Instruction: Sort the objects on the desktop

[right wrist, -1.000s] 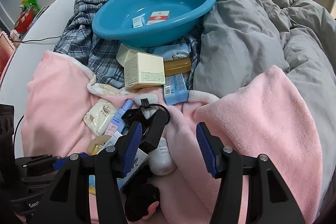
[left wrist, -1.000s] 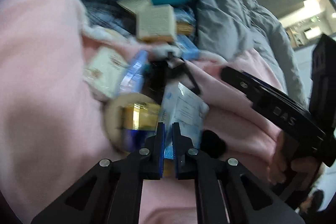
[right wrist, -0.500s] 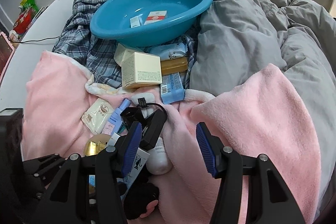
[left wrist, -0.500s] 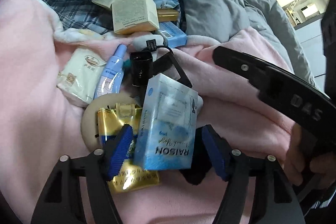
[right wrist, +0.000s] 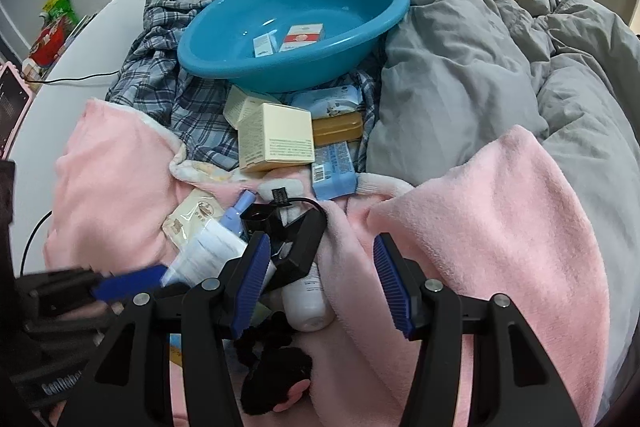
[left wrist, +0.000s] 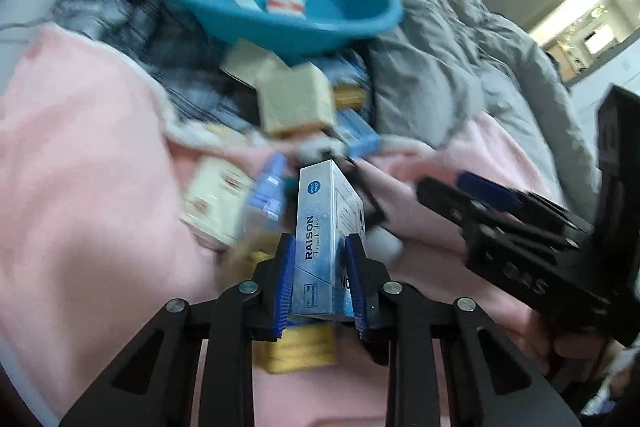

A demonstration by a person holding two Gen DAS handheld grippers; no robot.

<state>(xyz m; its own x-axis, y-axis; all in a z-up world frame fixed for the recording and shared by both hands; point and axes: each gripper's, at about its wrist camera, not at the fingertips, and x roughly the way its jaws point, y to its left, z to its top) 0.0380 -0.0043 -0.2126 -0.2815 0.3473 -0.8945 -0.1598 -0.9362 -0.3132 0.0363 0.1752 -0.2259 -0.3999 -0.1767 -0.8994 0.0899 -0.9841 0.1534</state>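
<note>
My left gripper point(left wrist: 320, 283) holds a blue-and-white RAISON pack point(left wrist: 326, 223), its jaws closing with both blue pads pressed on the pack's sides. The pack stands upright above the pile, lifted off a gold packet point(left wrist: 296, 347). In the right wrist view the left gripper point(right wrist: 128, 281) is blurred at the lower left, with the pack point(right wrist: 208, 255) in it. My right gripper point(right wrist: 320, 279) hangs open over the pink blanket; a black clip point(right wrist: 300, 247) and a white bottle point(right wrist: 308, 303) lie below its fingers. A blue basin point(right wrist: 296, 23) further back holds two small boxes.
Between the basin and the grippers lie a cream box point(right wrist: 276, 143), a tan case point(right wrist: 338, 131), a blue packet point(right wrist: 334, 167) and a sachet point(right wrist: 192, 219). A grey duvet point(right wrist: 480, 47) rises on the right, a plaid shirt point(right wrist: 168, 95) lies left, and a pink blanket point(right wrist: 500, 227) is in front.
The left gripper went from shut to wide open around the RAISON pack, then shut on it and raised it upright. The right gripper has stayed still and open.
</note>
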